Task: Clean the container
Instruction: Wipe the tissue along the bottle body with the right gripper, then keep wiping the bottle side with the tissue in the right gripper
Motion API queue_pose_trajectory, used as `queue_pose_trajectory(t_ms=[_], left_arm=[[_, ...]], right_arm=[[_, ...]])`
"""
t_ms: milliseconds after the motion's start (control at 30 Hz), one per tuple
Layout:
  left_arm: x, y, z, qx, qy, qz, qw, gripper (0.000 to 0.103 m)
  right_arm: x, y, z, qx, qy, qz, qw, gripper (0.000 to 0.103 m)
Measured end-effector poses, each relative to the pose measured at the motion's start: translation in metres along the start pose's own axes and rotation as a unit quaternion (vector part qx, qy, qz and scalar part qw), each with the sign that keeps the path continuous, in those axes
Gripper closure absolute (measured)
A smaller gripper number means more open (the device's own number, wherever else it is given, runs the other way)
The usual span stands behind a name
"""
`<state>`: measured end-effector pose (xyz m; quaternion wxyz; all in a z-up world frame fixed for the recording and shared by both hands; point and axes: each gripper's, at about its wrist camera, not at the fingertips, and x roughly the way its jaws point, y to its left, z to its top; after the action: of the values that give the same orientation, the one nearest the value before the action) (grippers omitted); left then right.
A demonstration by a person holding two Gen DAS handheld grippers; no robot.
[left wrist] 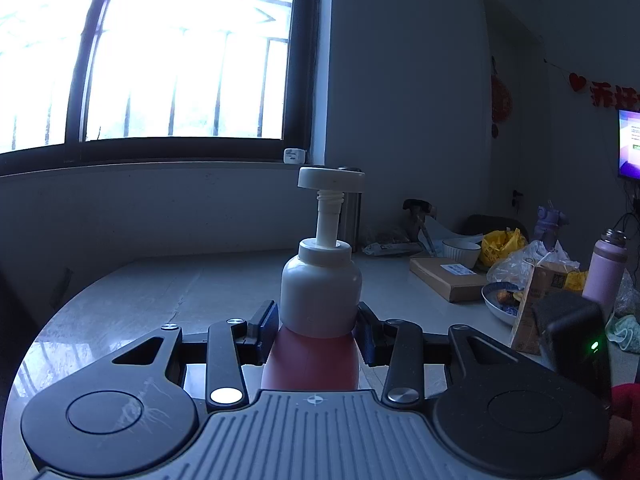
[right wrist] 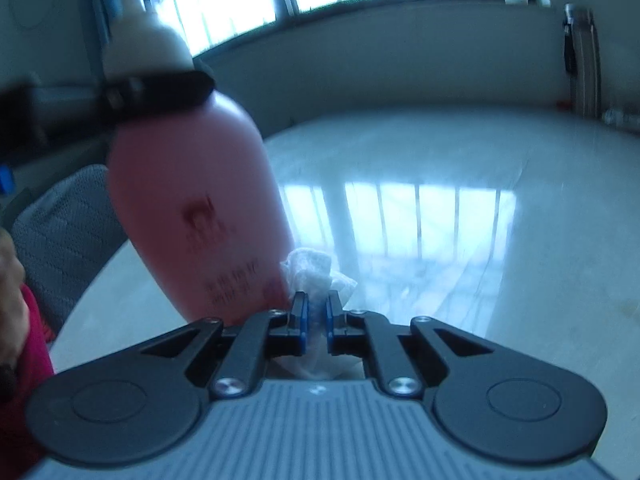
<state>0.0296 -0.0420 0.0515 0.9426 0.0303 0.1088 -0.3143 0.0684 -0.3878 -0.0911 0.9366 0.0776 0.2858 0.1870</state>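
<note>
The wiping step looks to be in hand: the left gripper [left wrist: 318, 322] is clenched on the pink pump bottle [left wrist: 316, 312] at its shoulder, holding it upright above the table [left wrist: 192, 280]. The right gripper [right wrist: 317, 314] pinches a white tissue wad [right wrist: 316, 270], which touches the bottle's lower side, just left of its fingertips. Next, the wad likely needs rubbing along the wall with steady pressure.

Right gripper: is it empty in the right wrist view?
No: the right gripper is shut on a white tissue, whose crumpled end sticks out beside the pink bottle.
</note>
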Motion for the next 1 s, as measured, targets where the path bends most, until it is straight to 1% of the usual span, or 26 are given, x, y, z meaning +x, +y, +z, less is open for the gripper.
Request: queue_pose_trajectory(t_ms=[100,200,333,500,600,700,800,1000], left_arm=[[0.000,0.000,0.000,0.000,0.000,-0.001,1.0000,0.059],[0.000,-0.001,0.000,0.002,0.000,-0.001,1.0000,0.059],[0.000,0.000,0.000,0.001,0.000,-0.001,1.0000,0.059],[0.000,0.001,0.000,-0.001,0.000,0.000,1.0000,0.059],[-0.001,0.002,0.000,-0.003,0.000,0.000,1.0000,0.059],[-0.001,0.003,0.000,-0.004,0.000,0.000,1.0000,0.059],[-0.001,0.003,0.000,-0.005,0.000,0.001,1.0000,0.059],[-0.001,0.002,0.000,-0.003,0.000,0.000,1.0000,0.059]], right_arm=[[0.001,0.000,0.000,0.000,0.009,0.000,1.000,0.094],[-0.007,-0.002,0.011,-0.003,-0.011,-0.001,1.000,0.094],[-0.030,-0.002,0.031,-0.005,-0.061,0.007,0.998,0.094],[-0.055,0.001,0.052,-0.016,-0.122,0.018,0.992,0.094],[-0.061,0.004,0.057,-0.021,-0.138,0.025,0.990,0.094],[-0.049,0.000,0.052,-0.020,-0.132,0.016,0.991,0.094],[-0.037,-0.002,0.042,-0.011,-0.105,0.011,0.994,0.094],[-0.002,-0.009,0.022,-0.001,-0.022,-0.001,1.000,0.094]])
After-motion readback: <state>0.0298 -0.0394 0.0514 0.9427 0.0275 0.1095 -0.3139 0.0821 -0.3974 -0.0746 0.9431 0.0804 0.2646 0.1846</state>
